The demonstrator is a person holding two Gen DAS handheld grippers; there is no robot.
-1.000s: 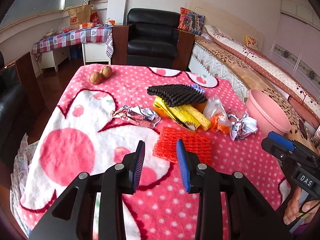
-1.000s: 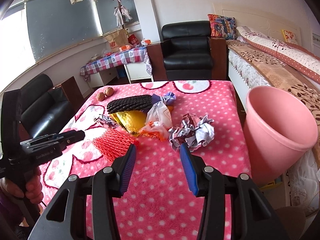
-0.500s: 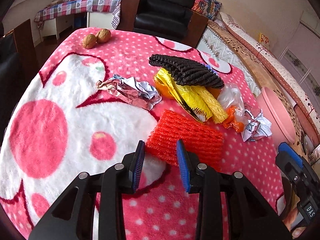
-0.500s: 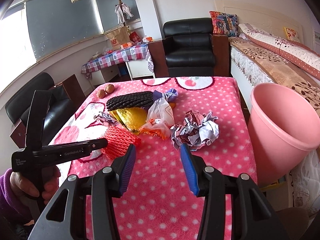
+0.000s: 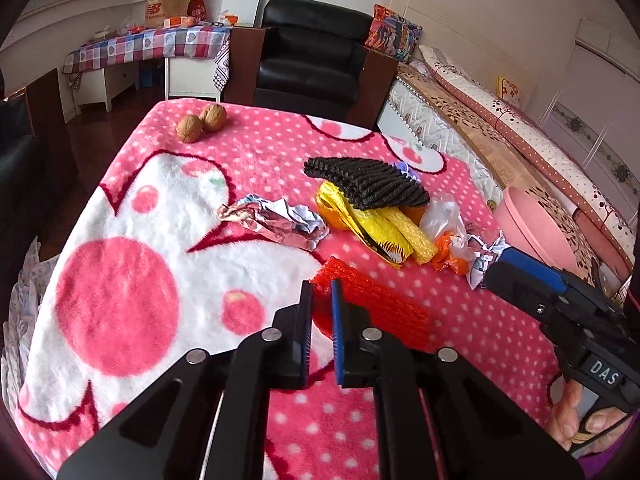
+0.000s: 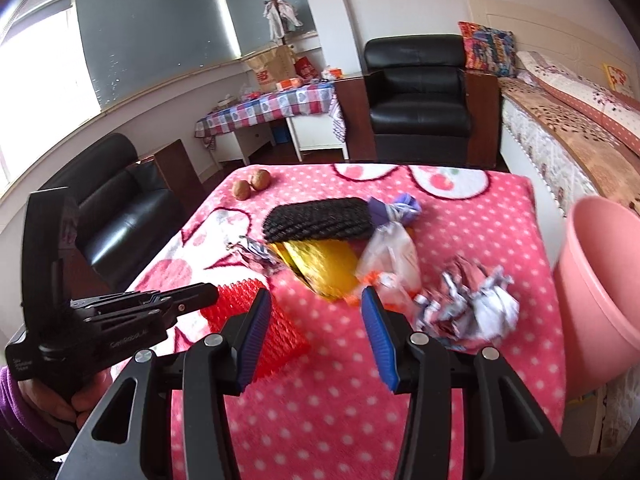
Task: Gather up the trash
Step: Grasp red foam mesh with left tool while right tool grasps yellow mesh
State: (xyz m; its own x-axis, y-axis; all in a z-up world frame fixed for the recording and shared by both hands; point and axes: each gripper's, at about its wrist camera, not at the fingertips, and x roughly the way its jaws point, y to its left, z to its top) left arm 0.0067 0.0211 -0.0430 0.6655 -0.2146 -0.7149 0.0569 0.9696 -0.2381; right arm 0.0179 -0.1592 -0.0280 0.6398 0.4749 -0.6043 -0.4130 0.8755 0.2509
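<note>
Left gripper [image 5: 321, 292] has its jaws nearly together, pinched on the near corner of the red foam net [image 5: 376, 304], which lies on the pink polka-dot blanket [image 5: 248, 152] close to the near edge of the pile. Whether the net is off the blanket yet cannot be told; most of it looks flat. Right gripper [image 6: 314, 312] hangs over the blanket with jaws wide apart, holding nothing, pointed toward the gap between the yellow wrapper [image 6: 324, 268] and the crumpled paper ball [image 6: 472, 308]. Further out sit the clear plastic bag with orange scraps [image 6: 394, 256], the black foam net [image 5: 366, 184] lying on top of the yellow stuff, a second crumpled foil wrapper [image 5: 276, 224] to the left, and a purple wad [image 6: 396, 208] behind. Two walnuts [image 5: 200, 122] are at the far corner, well apart from the rest. Pink bin [image 6: 600, 292] stands off the right edge of the table, beside the bed. Step in hand, by judgement: first pickup, grasp on the red net. Next move likely calls for lifting it and carrying it right across the pile to the bin; a thin corner pinch on springy mesh could slip. Right gripper looks set for the paper ball nearest the bin.
</note>
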